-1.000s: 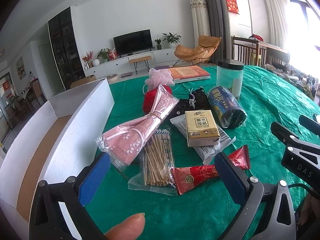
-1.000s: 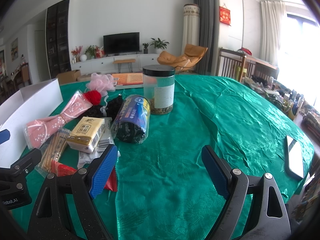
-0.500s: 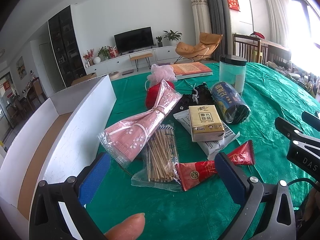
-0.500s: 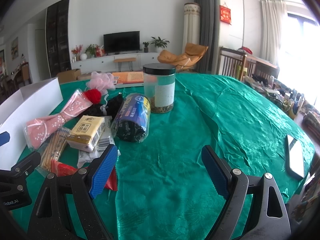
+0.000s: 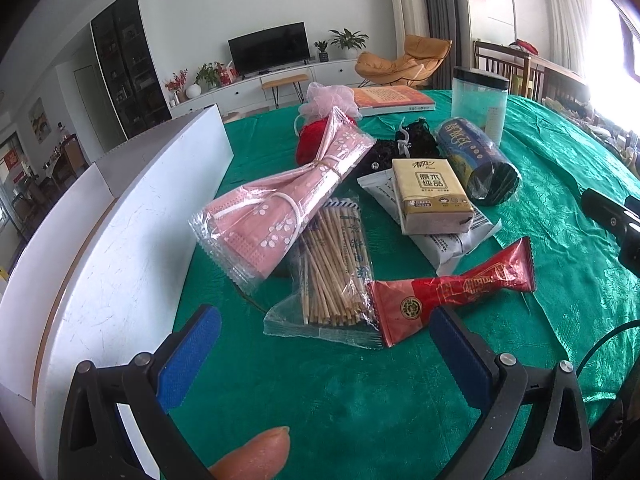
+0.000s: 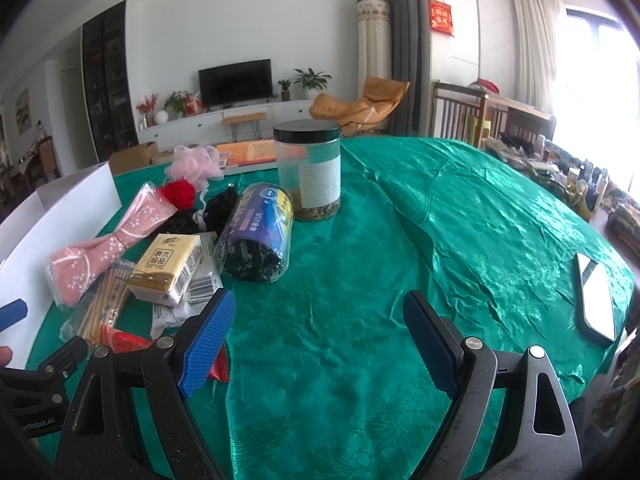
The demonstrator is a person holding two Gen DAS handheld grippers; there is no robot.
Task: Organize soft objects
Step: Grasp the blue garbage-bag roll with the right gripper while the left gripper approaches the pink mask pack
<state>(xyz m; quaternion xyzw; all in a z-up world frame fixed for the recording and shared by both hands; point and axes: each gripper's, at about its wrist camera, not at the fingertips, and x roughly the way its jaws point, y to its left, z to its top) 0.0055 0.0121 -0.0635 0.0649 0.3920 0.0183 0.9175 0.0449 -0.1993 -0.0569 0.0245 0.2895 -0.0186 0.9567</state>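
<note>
A pile of items lies on the green tablecloth (image 5: 400,400). A bagged pink face mask (image 5: 280,200) lies nearest the white box (image 5: 120,248). Beside it are a bag of wooden sticks (image 5: 332,272), a red snack packet (image 5: 448,292), a yellow tissue pack (image 5: 432,196), a red yarn ball (image 5: 310,140), a pink bath pouf (image 5: 332,98) and a black pouch (image 5: 412,138). My left gripper (image 5: 324,352) is open and empty, just short of the sticks and red packet. My right gripper (image 6: 320,340) is open and empty over bare cloth, right of the pile.
A rolled bag pack in blue wrap (image 6: 260,236) and a clear jar with a black lid (image 6: 310,172) stand behind the pile. An orange book (image 5: 392,98) lies at the far edge. A phone (image 6: 598,296) lies at the table's right edge.
My left gripper has moved forward and a little lower toward the pile, so the mask, sticks and red packet look closer. My right gripper has barely moved.
</note>
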